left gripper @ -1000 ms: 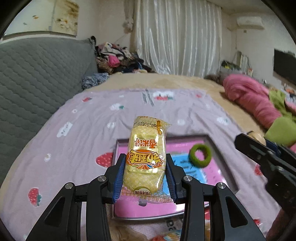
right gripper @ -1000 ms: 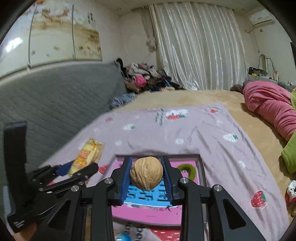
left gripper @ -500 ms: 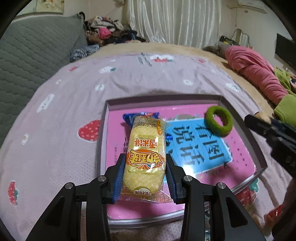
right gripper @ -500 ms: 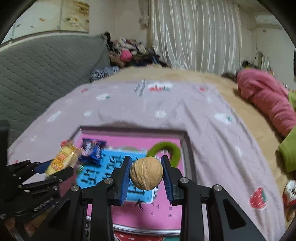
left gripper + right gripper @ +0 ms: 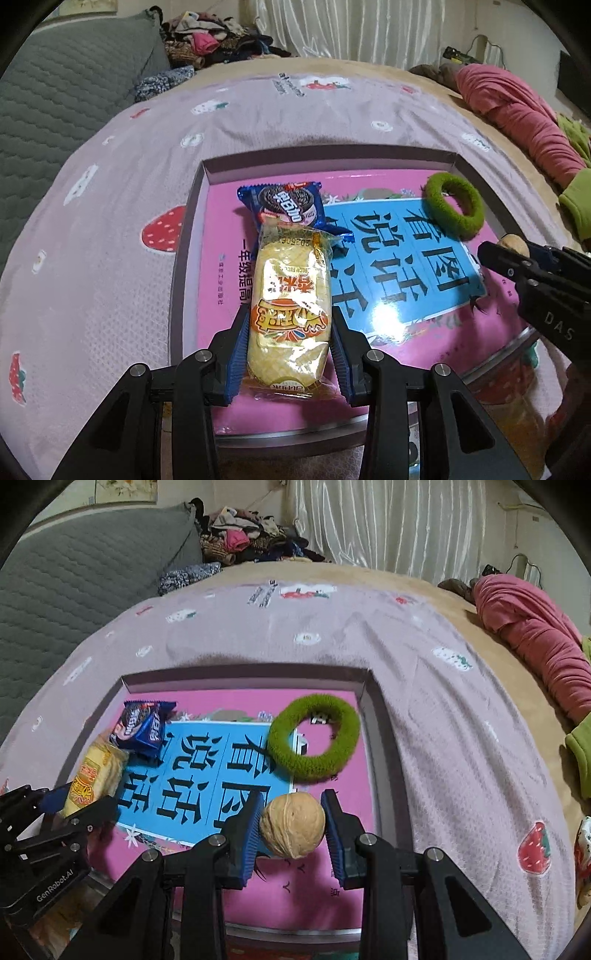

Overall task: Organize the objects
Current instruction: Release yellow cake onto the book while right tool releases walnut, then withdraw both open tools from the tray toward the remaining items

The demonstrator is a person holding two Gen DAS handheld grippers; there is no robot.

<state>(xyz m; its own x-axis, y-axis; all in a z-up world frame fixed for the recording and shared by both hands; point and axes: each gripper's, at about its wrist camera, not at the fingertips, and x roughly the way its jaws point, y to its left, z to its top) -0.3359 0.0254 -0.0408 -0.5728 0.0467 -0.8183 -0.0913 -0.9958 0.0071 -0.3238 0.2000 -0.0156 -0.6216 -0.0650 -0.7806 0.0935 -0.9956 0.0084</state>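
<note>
My left gripper point(image 5: 288, 332) is shut on a yellow snack packet point(image 5: 288, 306) and holds it over the left part of a pink tray point(image 5: 221, 206). My right gripper point(image 5: 291, 823) is shut on a walnut point(image 5: 291, 825) above the tray's front right part point(image 5: 332, 897). A blue cookie packet point(image 5: 284, 203) and a green fuzzy ring point(image 5: 454, 206) lie in the tray. The cookie packet point(image 5: 142, 727) and ring point(image 5: 314, 738) also show in the right wrist view. The snack packet point(image 5: 92, 771) shows there at the left.
The tray sits on a lilac strawberry-print bedspread point(image 5: 110, 184). A grey quilted headboard point(image 5: 55, 92) is at the left. A pink blanket point(image 5: 535, 635) lies at the right. A clothes pile point(image 5: 243, 539) is at the back.
Both grippers have moved forward and down over the tray with their objects held. The cookie packet has come into view past the snack packet.
</note>
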